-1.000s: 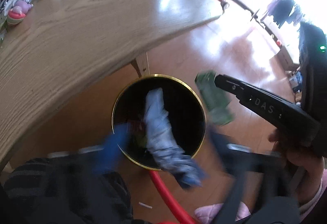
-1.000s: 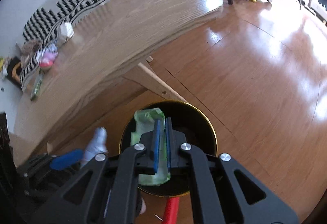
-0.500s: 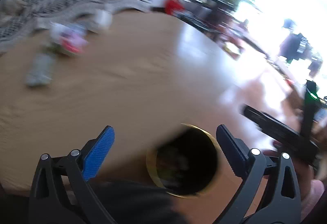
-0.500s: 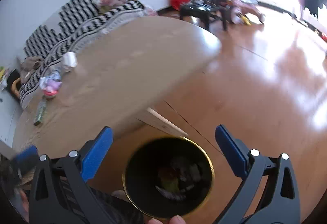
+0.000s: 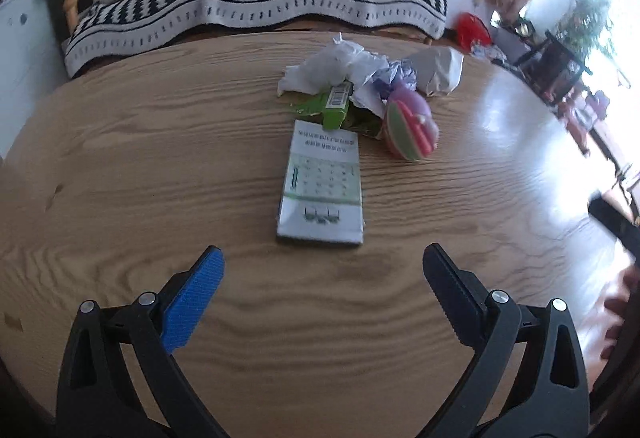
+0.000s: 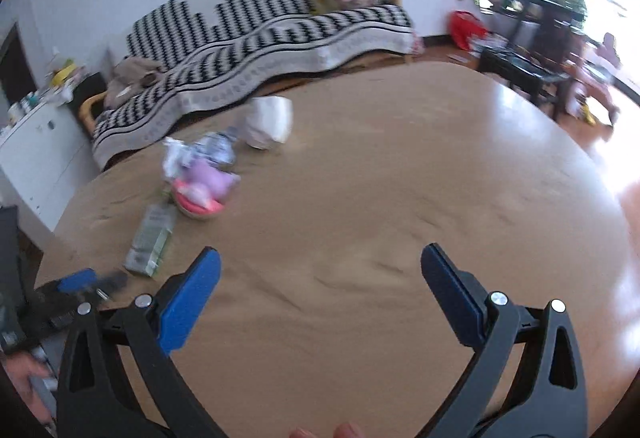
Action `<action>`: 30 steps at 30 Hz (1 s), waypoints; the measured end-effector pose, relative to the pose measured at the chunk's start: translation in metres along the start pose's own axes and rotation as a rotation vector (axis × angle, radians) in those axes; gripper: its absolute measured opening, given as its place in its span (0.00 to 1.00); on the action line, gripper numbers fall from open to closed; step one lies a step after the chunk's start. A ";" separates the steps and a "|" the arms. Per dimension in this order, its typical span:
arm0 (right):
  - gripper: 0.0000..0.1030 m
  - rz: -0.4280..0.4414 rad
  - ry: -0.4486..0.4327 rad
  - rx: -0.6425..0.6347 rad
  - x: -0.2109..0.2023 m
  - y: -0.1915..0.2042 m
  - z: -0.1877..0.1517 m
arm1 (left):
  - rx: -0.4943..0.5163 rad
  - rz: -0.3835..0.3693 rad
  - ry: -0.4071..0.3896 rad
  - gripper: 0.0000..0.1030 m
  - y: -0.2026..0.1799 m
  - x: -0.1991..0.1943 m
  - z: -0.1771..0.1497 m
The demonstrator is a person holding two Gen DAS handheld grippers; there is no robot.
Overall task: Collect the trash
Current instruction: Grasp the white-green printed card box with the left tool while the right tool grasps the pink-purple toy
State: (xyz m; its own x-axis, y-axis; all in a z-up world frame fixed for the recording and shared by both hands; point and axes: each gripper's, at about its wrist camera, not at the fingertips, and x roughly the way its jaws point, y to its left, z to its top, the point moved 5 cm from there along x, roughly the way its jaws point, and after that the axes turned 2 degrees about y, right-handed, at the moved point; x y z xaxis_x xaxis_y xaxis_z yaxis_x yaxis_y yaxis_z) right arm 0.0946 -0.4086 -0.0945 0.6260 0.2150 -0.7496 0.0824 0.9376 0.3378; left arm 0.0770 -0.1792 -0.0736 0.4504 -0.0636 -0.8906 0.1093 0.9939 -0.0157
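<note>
My left gripper (image 5: 322,278) is open and empty, low over the wooden table (image 5: 140,166). Just ahead of it lies a flat white-and-green box (image 5: 322,186). Beyond that is a pile of trash: crumpled white paper (image 5: 332,68), a green carton (image 5: 334,106), a pink-and-green round wrapper (image 5: 408,126) and a grey bag (image 5: 438,72). My right gripper (image 6: 320,280) is open and empty over the bare table (image 6: 400,198). In its view the box (image 6: 152,238), the pink wrapper (image 6: 202,192) and the white bag (image 6: 268,122) lie to the left. The bin is out of view.
A sofa with a black-and-white striped throw (image 5: 256,2) stands behind the table, also seen in the right wrist view (image 6: 256,50). A white cabinet (image 6: 36,154) is at the left. Dark chairs (image 6: 528,50) and a bright window are at the right.
Both grippers let their trash drop into the black bin, opened, and swung up from the bin to the tabletop. The bin has left both views.
</note>
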 end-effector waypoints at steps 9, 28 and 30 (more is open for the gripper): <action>0.94 0.044 0.108 -0.157 0.090 0.087 0.035 | 0.149 0.037 0.039 0.94 -0.007 0.057 0.022; 0.69 0.108 0.210 -0.096 0.157 0.097 0.040 | 0.153 0.026 -0.005 0.94 0.016 0.081 0.044; 0.58 0.108 0.205 -0.103 0.153 0.098 0.038 | 0.188 0.004 -0.011 0.83 0.015 0.080 0.044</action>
State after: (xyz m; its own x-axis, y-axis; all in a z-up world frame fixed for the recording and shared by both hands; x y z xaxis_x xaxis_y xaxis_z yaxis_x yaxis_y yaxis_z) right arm 0.2279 -0.2938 -0.1540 0.4556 0.3567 -0.8156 -0.0622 0.9267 0.3705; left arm 0.1541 -0.1736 -0.1251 0.4605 -0.0619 -0.8855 0.2709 0.9598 0.0738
